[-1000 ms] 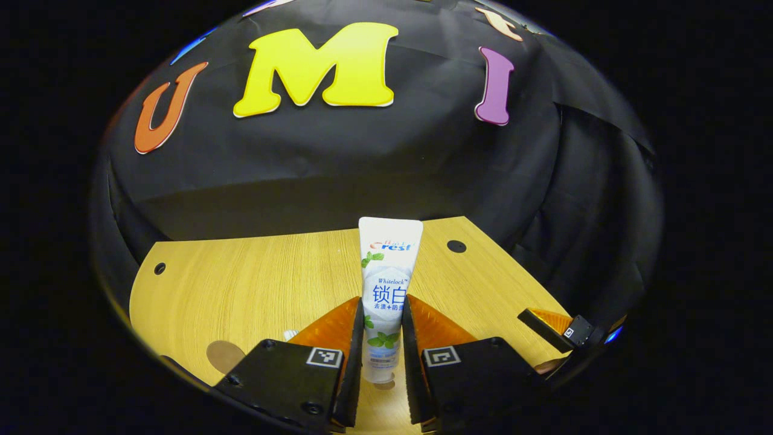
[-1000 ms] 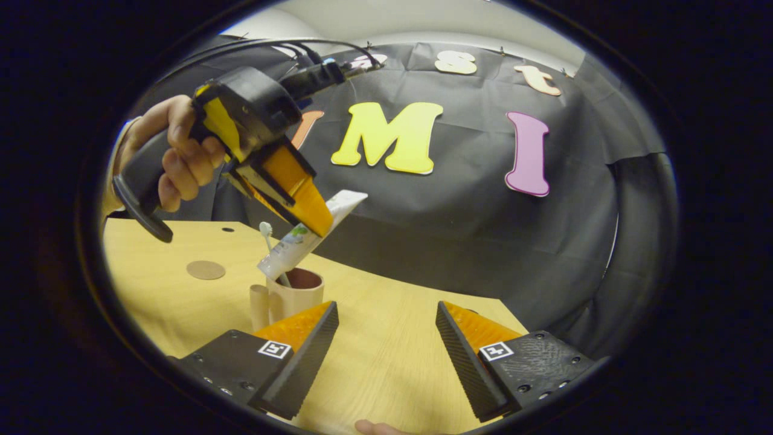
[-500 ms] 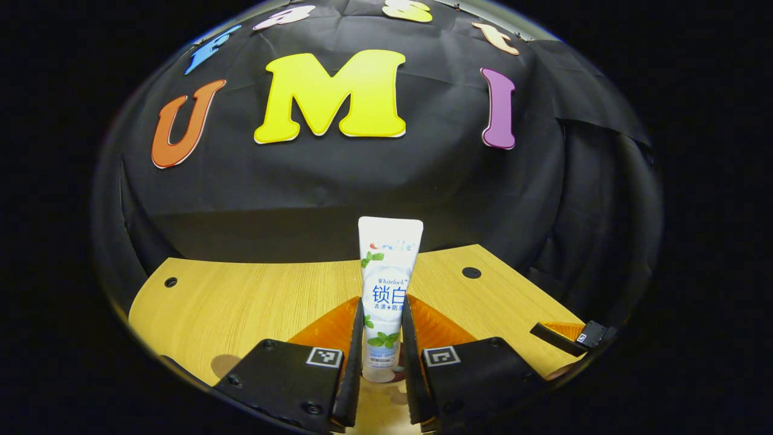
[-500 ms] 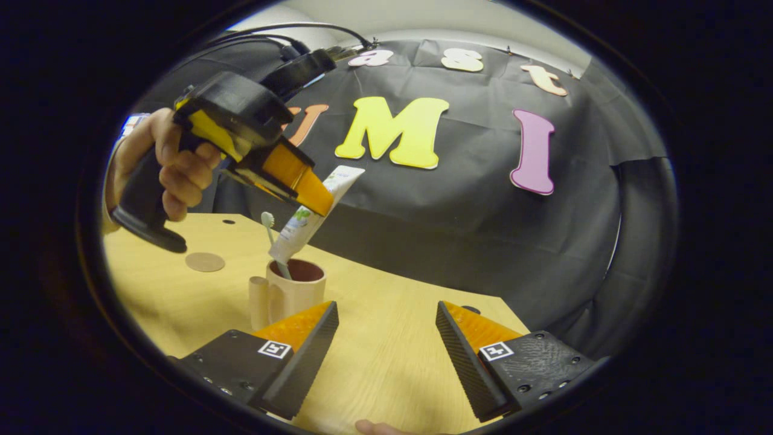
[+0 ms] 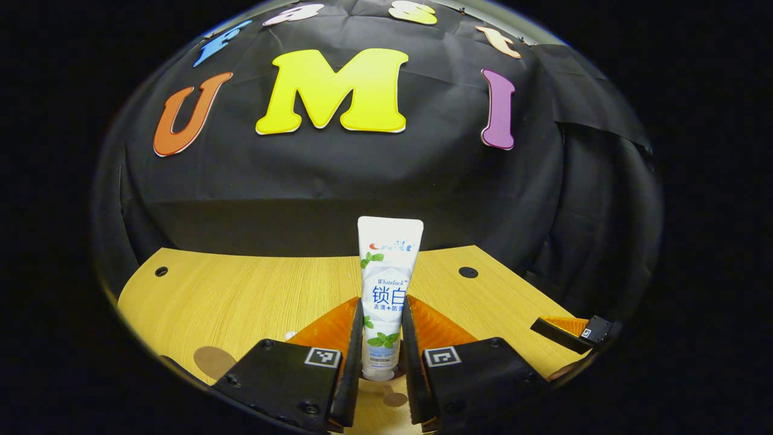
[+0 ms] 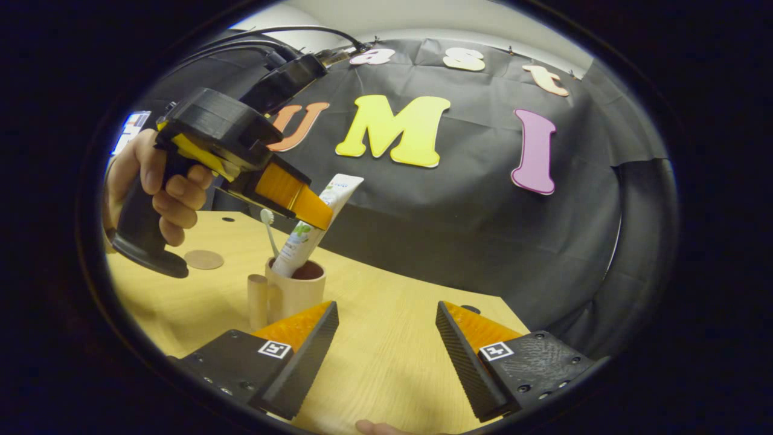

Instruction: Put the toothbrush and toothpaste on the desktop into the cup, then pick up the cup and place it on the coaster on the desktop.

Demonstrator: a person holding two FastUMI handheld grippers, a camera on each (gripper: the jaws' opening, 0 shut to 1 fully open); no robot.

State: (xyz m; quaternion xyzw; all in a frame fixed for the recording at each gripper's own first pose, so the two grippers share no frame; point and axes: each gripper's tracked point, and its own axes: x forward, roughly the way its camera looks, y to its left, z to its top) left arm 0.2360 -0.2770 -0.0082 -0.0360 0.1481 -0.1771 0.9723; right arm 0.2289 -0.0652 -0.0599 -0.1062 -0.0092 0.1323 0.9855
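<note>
My left gripper (image 5: pixel 381 309) is shut on a white toothpaste tube (image 5: pixel 386 284), holding it around its middle. In the right gripper view the left gripper (image 6: pixel 320 216) tilts down over a beige cup (image 6: pixel 296 295), held by a hand (image 6: pixel 160 187). The tube (image 6: pixel 299 244) slants with its cap end inside the cup's mouth. A toothbrush (image 6: pixel 269 228) stands in the same cup, head up. The round brown coaster (image 6: pixel 203 260) lies on the table beyond the cup, also seen as the coaster (image 5: pixel 210 360) at lower left. My right gripper (image 6: pixel 386 307) hangs open over the table, to the right of the cup.
The wooden table (image 6: pixel 386 368) ends at the black cloth wall behind. Small dark holes (image 5: pixel 467 272) mark its far corners. The right gripper (image 5: pixel 574 333) shows at the table's right edge in the left gripper view. The cup's handle (image 6: pixel 257 301) points toward the coaster side.
The left gripper has come down and levelled out, bringing the tube's cap end from above the rim into the cup's mouth. The right gripper has stayed put and open.
</note>
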